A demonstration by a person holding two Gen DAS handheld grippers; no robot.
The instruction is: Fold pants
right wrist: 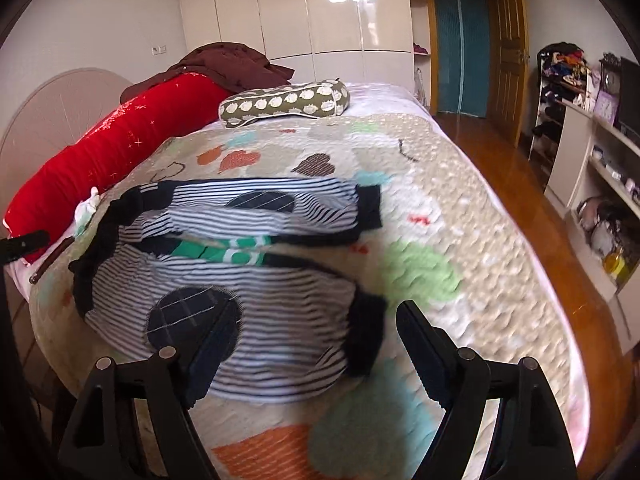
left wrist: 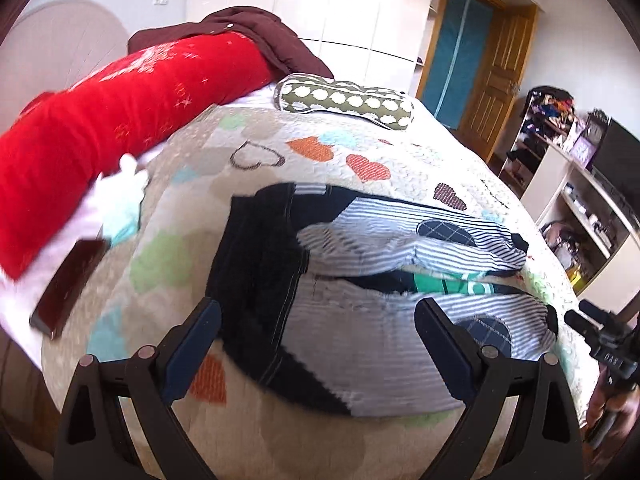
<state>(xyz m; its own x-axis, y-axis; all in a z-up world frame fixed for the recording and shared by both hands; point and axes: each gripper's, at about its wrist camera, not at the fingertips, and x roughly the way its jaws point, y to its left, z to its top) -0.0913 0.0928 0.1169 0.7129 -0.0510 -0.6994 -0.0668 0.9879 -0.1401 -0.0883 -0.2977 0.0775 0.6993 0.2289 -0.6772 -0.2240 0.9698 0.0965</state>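
The striped pants (left wrist: 368, 276) with dark navy waistband, cuffs and round knee patches lie flat on the quilt, legs side by side. My left gripper (left wrist: 318, 334) hovers open above the waistband end, nothing between its fingers. In the right wrist view the same pants (right wrist: 256, 280) stretch across the bed, cuffs to the right. My right gripper (right wrist: 314, 336) hangs open over the near leg's cuff, its fingers apart from the cloth. The tip of the right gripper (left wrist: 600, 340) shows at the right edge of the left wrist view.
A patterned quilt (right wrist: 460, 208) covers the bed. A long red bolster (left wrist: 120, 128), a dark red garment (left wrist: 256, 28) and a green dotted pillow (right wrist: 284, 102) lie at the head. A dark phone (left wrist: 68, 288) rests at the bed's left. Shelves (right wrist: 600, 160) and wooden floor (right wrist: 500, 152) lie to the right.
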